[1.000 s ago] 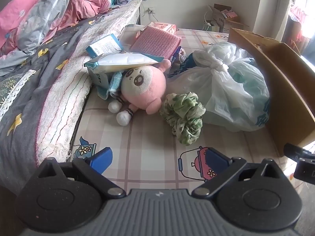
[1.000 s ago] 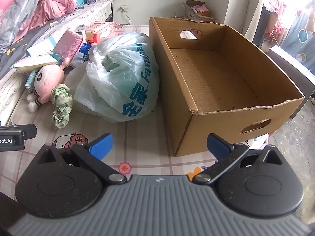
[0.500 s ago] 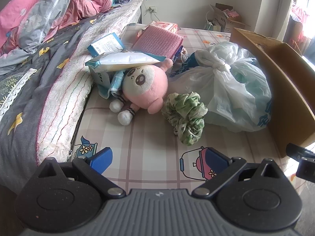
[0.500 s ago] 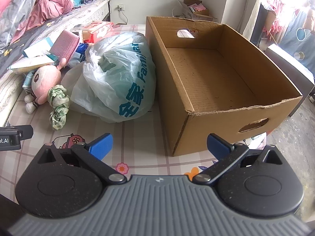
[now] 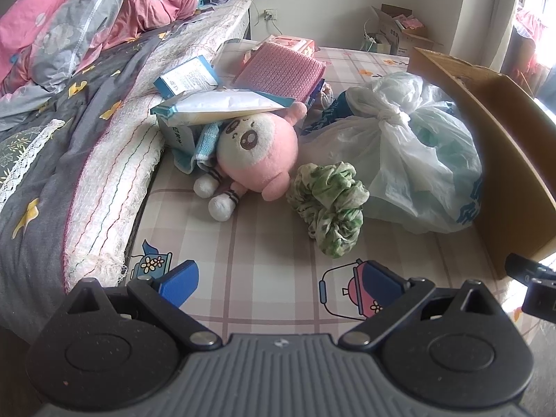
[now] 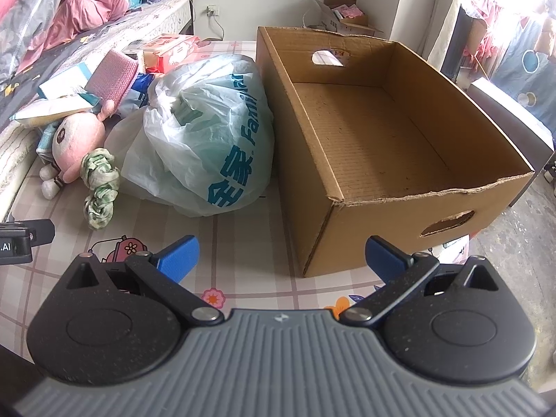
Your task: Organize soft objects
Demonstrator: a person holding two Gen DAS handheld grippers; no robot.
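Note:
A pink plush doll (image 5: 259, 154) lies on the checked mat, partly under a white packet (image 5: 222, 102). A green scrunchie (image 5: 330, 205) lies to its right, against a tied plastic bag (image 5: 410, 160). My left gripper (image 5: 278, 283) is open and empty, short of the scrunchie. In the right wrist view the doll (image 6: 74, 142), the scrunchie (image 6: 99, 182) and the bag (image 6: 208, 139) sit left of an empty cardboard box (image 6: 375, 146). My right gripper (image 6: 281, 257) is open and empty, in front of the box's near left corner.
A bed with a grey and pink quilt (image 5: 62, 80) runs along the left. A pink knitted cloth (image 5: 281, 69), a blue-white pack (image 5: 187, 76) and small boxes (image 6: 170, 48) lie behind the doll. More cartons (image 6: 344, 17) stand by the far wall.
Both grippers have edged slightly forward and left; the doll and scrunchie sit a little nearer in the left view. Nothing was grasped and the jaws stayed open.

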